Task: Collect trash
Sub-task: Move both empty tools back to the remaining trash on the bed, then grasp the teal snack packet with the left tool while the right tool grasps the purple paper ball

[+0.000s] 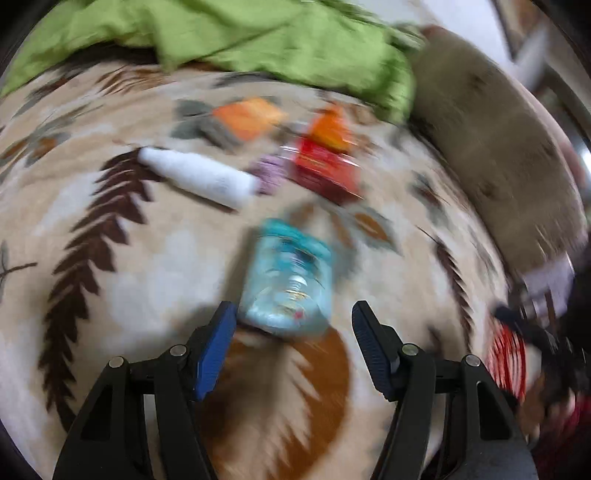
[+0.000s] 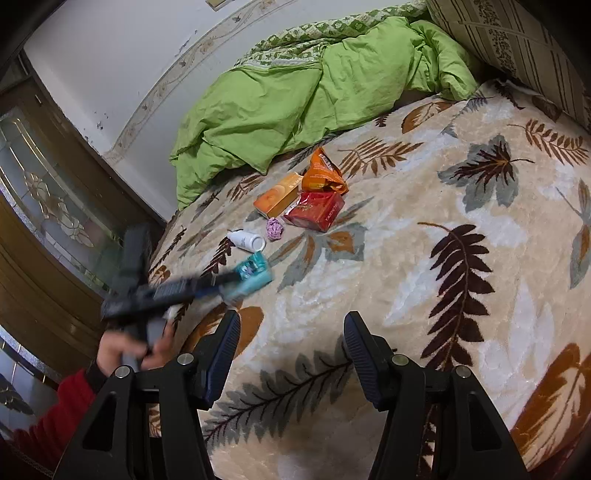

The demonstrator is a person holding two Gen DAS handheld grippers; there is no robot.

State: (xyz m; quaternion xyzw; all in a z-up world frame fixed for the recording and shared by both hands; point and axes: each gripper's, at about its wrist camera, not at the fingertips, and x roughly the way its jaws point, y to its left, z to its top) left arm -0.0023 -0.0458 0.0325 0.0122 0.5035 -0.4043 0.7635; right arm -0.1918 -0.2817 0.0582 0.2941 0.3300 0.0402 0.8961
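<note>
Trash lies grouped on the leaf-patterned blanket (image 2: 406,258): a teal see-through pack (image 1: 288,280) (image 2: 255,271), a white bottle (image 1: 199,177) (image 2: 245,239) on its side, a purple crumpled wad (image 1: 269,173) (image 2: 274,229), a red box (image 1: 325,173) (image 2: 316,210), an orange box (image 1: 247,116) (image 2: 277,199) and an orange wrapper (image 1: 332,127) (image 2: 325,173). My left gripper (image 1: 294,308) (image 2: 231,282) is open, and the near end of the teal pack sits between its tips. The left wrist view is motion-blurred. My right gripper (image 2: 291,325) hangs open over bare blanket, nothing between its fingers.
A rumpled green duvet (image 2: 295,92) (image 1: 258,33) lies behind the trash, with a striped pillow (image 2: 517,44) at the back right. A glass-panelled door (image 2: 48,192) and wall stand left of the bed. A person's hand (image 2: 125,350) in a red sleeve holds the left gripper.
</note>
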